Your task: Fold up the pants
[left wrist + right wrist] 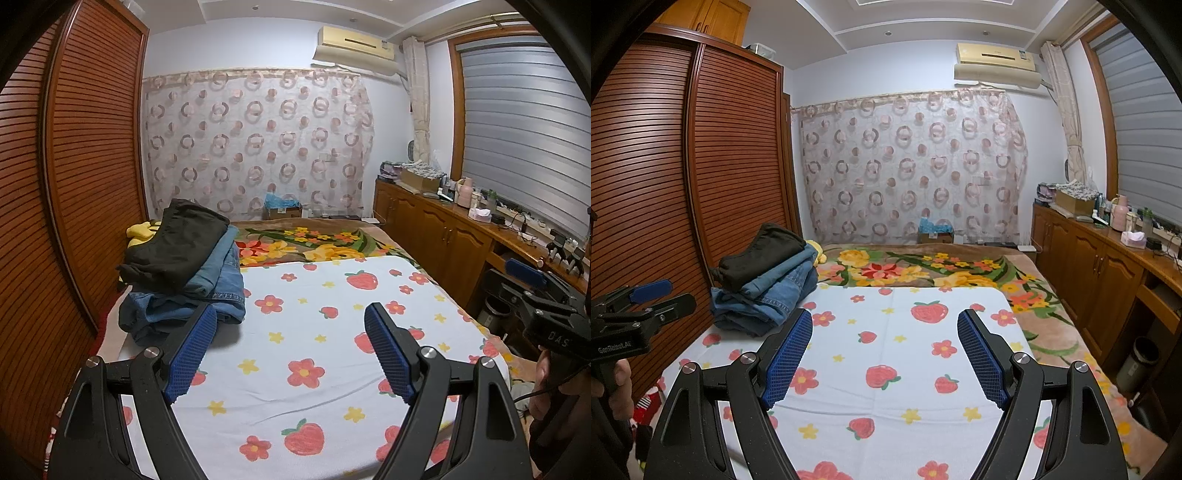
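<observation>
Both grippers released above the strawberry sheet, pants stacked at the far left

The left gripper (290, 317) and right gripper (884, 323) hang with jaws spread wide and nothing between their blue pads, over the white strawberry-and-flower sheet (325, 354). A pile of folded pants (184, 273) lies at the sheet's far-left corner beside the slatted wardrobe (92, 155): black trousers (761, 254) on top, blue jeans (768, 295) beneath, well apart from both grippers

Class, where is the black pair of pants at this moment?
In both views the black pants lie at the left, topping the stack of blue jeans on the bed beside the slatted wardrobe.
</observation>
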`<state>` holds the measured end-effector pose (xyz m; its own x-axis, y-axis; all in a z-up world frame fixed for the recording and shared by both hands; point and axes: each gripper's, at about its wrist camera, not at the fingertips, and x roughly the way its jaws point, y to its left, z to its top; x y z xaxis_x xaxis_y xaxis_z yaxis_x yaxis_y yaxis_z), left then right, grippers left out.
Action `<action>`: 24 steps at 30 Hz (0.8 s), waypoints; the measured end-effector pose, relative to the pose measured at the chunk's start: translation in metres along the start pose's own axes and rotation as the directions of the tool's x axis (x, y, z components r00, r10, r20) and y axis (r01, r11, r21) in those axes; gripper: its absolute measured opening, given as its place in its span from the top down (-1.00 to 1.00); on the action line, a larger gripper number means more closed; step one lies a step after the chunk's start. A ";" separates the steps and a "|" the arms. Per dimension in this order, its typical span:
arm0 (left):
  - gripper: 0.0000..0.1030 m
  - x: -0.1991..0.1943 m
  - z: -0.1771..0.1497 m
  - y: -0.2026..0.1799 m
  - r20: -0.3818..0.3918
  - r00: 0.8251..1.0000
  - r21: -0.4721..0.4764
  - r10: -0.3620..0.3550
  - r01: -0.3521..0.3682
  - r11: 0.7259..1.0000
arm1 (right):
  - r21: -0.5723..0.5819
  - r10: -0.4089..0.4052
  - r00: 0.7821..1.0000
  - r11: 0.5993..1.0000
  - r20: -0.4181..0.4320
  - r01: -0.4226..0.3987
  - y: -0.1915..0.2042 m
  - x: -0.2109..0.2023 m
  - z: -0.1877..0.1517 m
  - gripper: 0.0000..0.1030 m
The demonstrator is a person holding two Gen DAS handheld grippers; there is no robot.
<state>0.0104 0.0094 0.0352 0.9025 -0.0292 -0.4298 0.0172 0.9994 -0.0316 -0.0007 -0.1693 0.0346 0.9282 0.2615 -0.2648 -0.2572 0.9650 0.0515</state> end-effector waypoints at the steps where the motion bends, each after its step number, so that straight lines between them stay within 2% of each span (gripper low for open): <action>1: -0.61 0.000 0.001 -0.001 0.000 1.000 0.000 -0.001 0.001 1.000 | 0.001 0.001 1.000 1.000 0.000 -0.001 -0.001 0.000 0.000 -0.60; 24: -0.61 -0.001 0.000 -0.002 0.000 1.000 0.000 0.000 0.000 1.000 | -0.005 -0.002 1.000 1.000 0.005 0.002 -0.001 0.000 0.001 -0.60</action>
<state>0.0095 0.0070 0.0353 0.9023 -0.0296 -0.4301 0.0174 0.9993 -0.0323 0.0001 -0.1698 0.0353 0.9300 0.2600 -0.2599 -0.2570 0.9653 0.0461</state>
